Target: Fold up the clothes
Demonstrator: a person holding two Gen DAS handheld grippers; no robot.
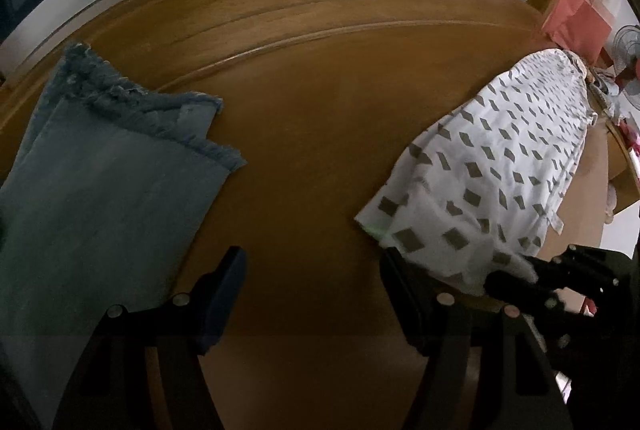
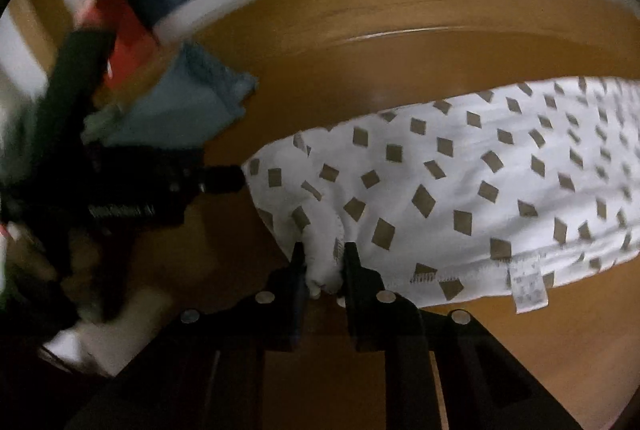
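The long white cotton garment [image 2: 460, 182] is scattered with small grey-brown diamond shapes, and a white care label [image 2: 530, 288] hangs at its hem. The folded denim piece [image 1: 104, 190] is a faded blue with a paler frayed fringe. Both lie on a warm honey-brown wooden desk [image 1: 312, 118], and the black plastic grippers [image 2: 323, 262] look dark against it.

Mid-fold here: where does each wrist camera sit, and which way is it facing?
Left wrist: on the open left tool, facing down at the brown wooden table, folded blue fringed cloth left.
Right wrist: on the right tool, shut on the white diamond-patterned garment.
Shared: table, both cloths; each view shows the other tool.
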